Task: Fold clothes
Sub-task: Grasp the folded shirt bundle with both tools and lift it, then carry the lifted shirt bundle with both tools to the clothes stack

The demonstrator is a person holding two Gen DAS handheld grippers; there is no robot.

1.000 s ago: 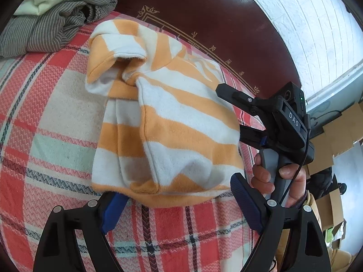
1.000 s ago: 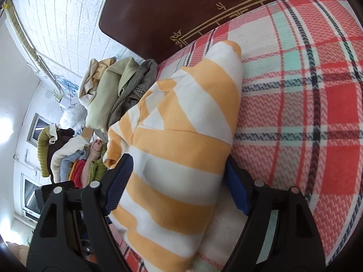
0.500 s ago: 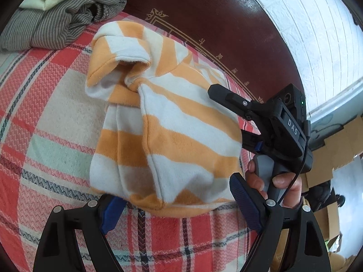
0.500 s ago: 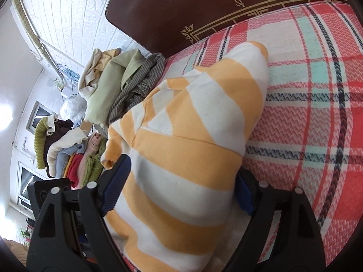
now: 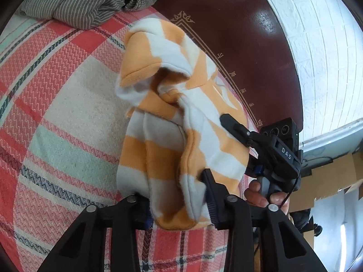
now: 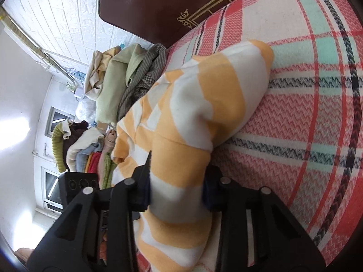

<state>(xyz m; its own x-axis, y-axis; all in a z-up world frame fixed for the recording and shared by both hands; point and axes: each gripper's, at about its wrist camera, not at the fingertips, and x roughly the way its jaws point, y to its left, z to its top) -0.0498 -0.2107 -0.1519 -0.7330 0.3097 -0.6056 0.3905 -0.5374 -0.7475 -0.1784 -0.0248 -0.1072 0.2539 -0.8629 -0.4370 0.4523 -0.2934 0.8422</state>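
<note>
An orange-and-white striped garment (image 5: 172, 122), folded into a thick bundle, rises off the plaid blanket (image 5: 56, 117). My left gripper (image 5: 179, 204) is shut on the bundle's near hem. My right gripper (image 6: 177, 190) is shut on the opposite end of the same garment (image 6: 204, 104), whose far tip rests on the blanket (image 6: 317, 113). In the left wrist view the right gripper's black body (image 5: 279, 156) shows at the garment's right side, with a hand (image 5: 261, 192) on its handle. The cloth hides the pads of both grippers.
A grey striped garment (image 5: 79, 2) lies at the blanket's far left. A dark wooden headboard (image 5: 226, 34) runs along the back. In the right wrist view, a clothes pile (image 6: 118, 74) and a colourful folded stack (image 6: 86, 149) sit to the left. White brick wall (image 6: 56, 22) stands behind.
Both grippers went from open around the garment's ends to shut on them. The garment has bunched up and lifted off the blanket between them.
</note>
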